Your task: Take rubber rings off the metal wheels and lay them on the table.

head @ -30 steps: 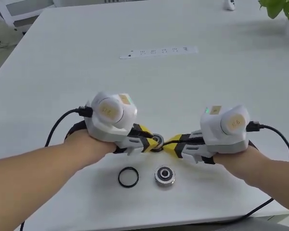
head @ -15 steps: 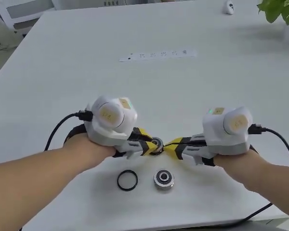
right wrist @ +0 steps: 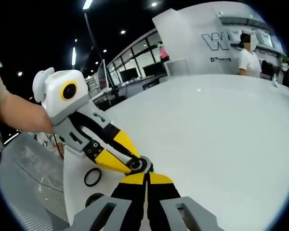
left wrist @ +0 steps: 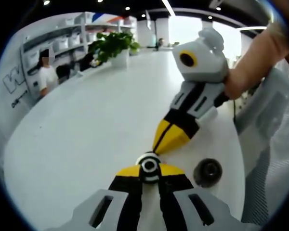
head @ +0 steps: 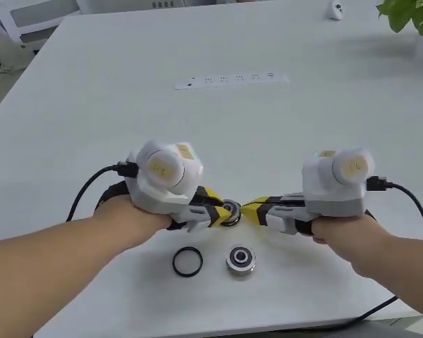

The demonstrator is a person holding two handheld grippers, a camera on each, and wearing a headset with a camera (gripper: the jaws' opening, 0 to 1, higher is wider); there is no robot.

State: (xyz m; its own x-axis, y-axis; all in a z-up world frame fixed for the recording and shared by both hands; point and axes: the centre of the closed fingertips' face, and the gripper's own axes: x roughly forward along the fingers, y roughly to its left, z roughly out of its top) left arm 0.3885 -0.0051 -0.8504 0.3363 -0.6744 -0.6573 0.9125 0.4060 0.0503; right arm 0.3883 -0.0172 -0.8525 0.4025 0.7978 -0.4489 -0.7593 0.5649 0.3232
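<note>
Head view: my left gripper (head: 221, 211) is clamped on a small metal wheel (head: 230, 210) just above the table (head: 127, 105). My right gripper (head: 246, 208) has its jaws pressed together at the wheel's rim. Nearer me, a loose rubber ring (head: 187, 261) and a second wheel (head: 240, 258) lie flat, the second wheel bore up.

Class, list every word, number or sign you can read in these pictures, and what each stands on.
"W": big first letter of the wall sign, right gripper view; the rest is blurred.
Smaller line beneath it: too blurred to read.
Marks on the caps of the left gripper and right gripper: too small to read.
On the power strip: nothing legible.
</note>
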